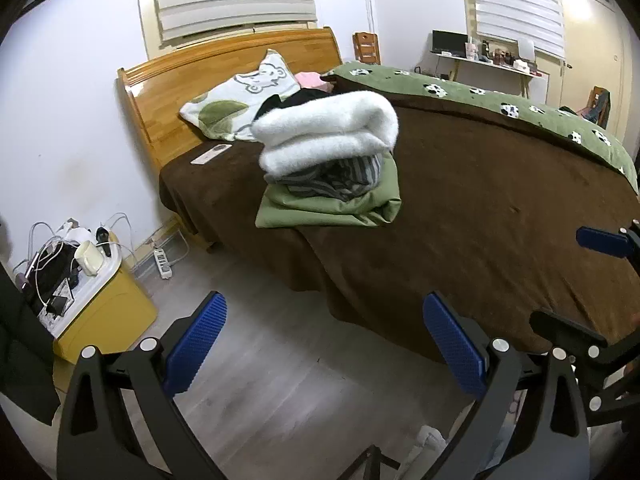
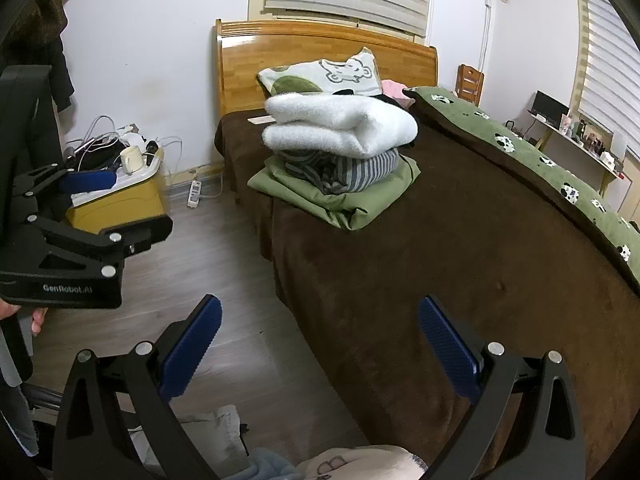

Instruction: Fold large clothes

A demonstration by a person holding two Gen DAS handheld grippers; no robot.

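Note:
A stack of folded clothes sits on the brown bed (image 1: 480, 208) near the pillow end. A fluffy white piece (image 1: 328, 128) lies on top, a grey striped garment (image 1: 340, 178) under it, and a green one (image 1: 328, 210) at the bottom. The right wrist view shows the same white piece (image 2: 340, 124), striped garment (image 2: 356, 168) and green garment (image 2: 348, 200). My left gripper (image 1: 326, 344) is open and empty over the floor beside the bed. My right gripper (image 2: 320, 348) is open and empty at the bed's near edge. Both are well short of the stack.
A green cow-print quilt (image 1: 480, 96) lies along the bed's far side, with a pillow (image 1: 240, 96) by the wooden headboard and a remote (image 1: 210, 155) nearby. A yellow bedside box (image 1: 104, 312) holds cables and a mug (image 1: 90, 258). A power strip (image 1: 163, 262) lies on the floor. Pale fabric (image 2: 352, 460) shows below the right gripper.

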